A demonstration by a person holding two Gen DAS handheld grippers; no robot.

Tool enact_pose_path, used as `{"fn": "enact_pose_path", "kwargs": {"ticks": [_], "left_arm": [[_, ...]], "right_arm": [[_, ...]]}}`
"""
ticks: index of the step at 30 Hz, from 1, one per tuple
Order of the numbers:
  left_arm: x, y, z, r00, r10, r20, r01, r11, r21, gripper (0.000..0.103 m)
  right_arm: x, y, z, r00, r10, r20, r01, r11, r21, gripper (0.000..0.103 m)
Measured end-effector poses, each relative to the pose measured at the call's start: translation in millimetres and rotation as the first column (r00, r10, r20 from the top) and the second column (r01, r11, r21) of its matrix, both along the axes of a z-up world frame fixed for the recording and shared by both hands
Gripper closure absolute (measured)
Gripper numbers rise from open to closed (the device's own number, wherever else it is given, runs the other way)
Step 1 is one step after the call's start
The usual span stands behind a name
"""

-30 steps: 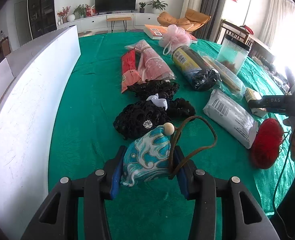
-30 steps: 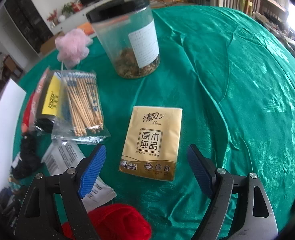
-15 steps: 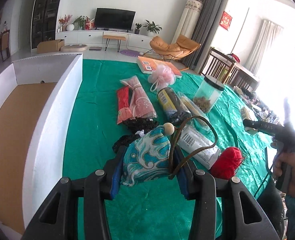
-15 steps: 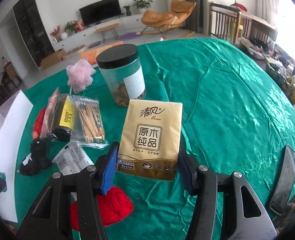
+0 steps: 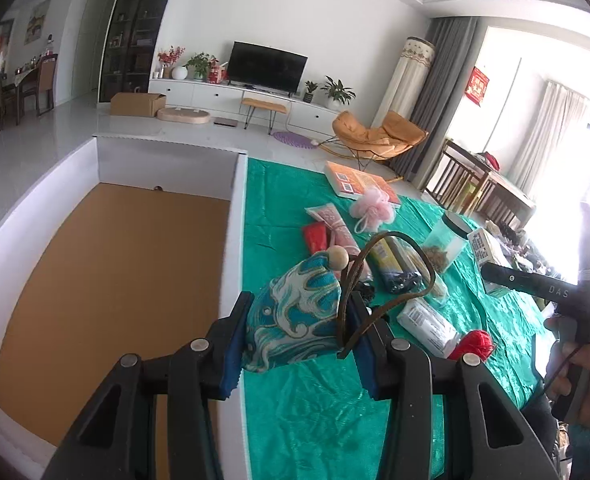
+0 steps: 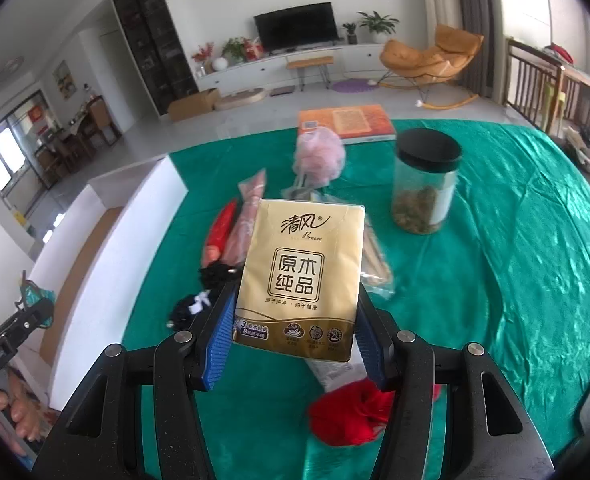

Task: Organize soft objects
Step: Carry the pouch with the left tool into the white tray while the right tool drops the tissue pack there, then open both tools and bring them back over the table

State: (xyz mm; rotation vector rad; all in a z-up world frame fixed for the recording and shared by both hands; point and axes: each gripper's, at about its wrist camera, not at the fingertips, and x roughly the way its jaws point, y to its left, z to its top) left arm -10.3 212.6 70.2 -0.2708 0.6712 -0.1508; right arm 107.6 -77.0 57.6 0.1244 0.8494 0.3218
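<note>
My left gripper [image 5: 300, 334] is shut on a blue and white patterned pouch [image 5: 295, 320] with a wooden bead and brown cord, held high by the right wall of the white box [image 5: 235, 216]. My right gripper [image 6: 293, 338] is shut on a gold tissue pack [image 6: 301, 280], held above the green table [image 6: 495, 280]. The tissue pack also shows in the left wrist view [image 5: 483, 246]. The left gripper with the pouch shows at the left edge of the right wrist view [image 6: 31, 304].
On the green cloth lie a red yarn ball [image 6: 351, 412], black lace items [image 6: 215, 276], a red packet [image 6: 219, 232], a pink packet [image 6: 247, 216], a pink mesh puff [image 6: 319, 156], a black-lidded jar [image 6: 425, 188], an orange book [image 6: 347, 122] and a white packet [image 5: 427, 322].
My left gripper has risen and moved left with the pouch, up to the box wall. My right gripper closed on the tissue pack and lifted it off the table.
</note>
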Motion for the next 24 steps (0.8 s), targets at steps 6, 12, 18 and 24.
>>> {"fn": "enact_pose_path", "kwargs": {"ticks": [6, 12, 18, 24], "left_arm": [[-18.9, 66.6, 0.4, 0.987, 0.161, -0.012, -0.16, 0.984, 0.078, 0.057], [-29.9, 113.7, -24.4, 0.934, 0.352, -0.066, -0.339, 0.929, 0.15, 0.0], [-29.9, 98.2, -30.1, 0.953, 0.302, -0.036, -0.3, 0.952, 0.06, 0.0], [-12.8, 17.2, -17.3, 0.996, 0.091, 0.024, -0.092, 0.995, 0.047, 0.0]], "right_arm": [[-5.7, 117.0, 24.9, 0.965, 0.261, 0.002, -0.258, 0.955, 0.145, 0.046], [-7.5, 213.2, 15.8, 0.879, 0.475, -0.032, -0.44, 0.837, 0.326, 0.022], [-13.2, 167.8, -15.4, 0.933, 0.36, 0.006, -0.356, 0.918, 0.174, 0.022], [-40.0, 68.4, -94.5, 0.932, 0.321, -0.171, -0.301, 0.944, 0.132, 0.022]]}}
